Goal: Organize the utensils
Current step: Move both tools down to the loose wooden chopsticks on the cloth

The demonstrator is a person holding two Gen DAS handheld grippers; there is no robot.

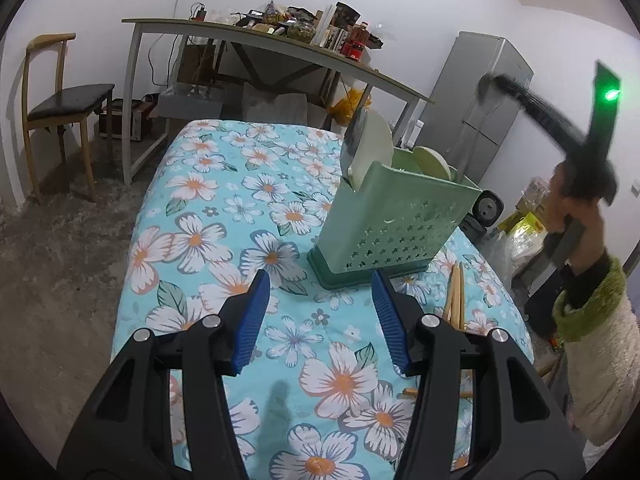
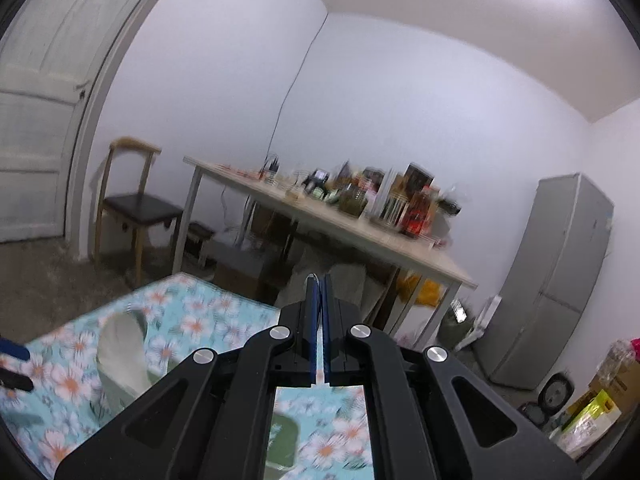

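Note:
A green perforated utensil holder (image 1: 394,222) stands on the floral tablecloth (image 1: 224,216), with pale spoon-like utensils (image 1: 370,152) sticking out of its top. Wooden chopsticks (image 1: 456,294) lie on the cloth right of the holder. My left gripper (image 1: 320,292) is open and empty, low over the cloth just in front of the holder. My right gripper (image 2: 319,292) is raised above the table, blurred, with its blue pads almost together on a thin pale sliver that I cannot identify. The holder shows below it in the right wrist view (image 2: 120,360).
A long desk (image 1: 280,46) crowded with bottles and boxes stands behind the table. A wooden chair (image 1: 60,104) is at the left wall and a grey fridge (image 1: 484,112) at the right. Bags and a rice cooker (image 1: 486,210) sit on the floor at right.

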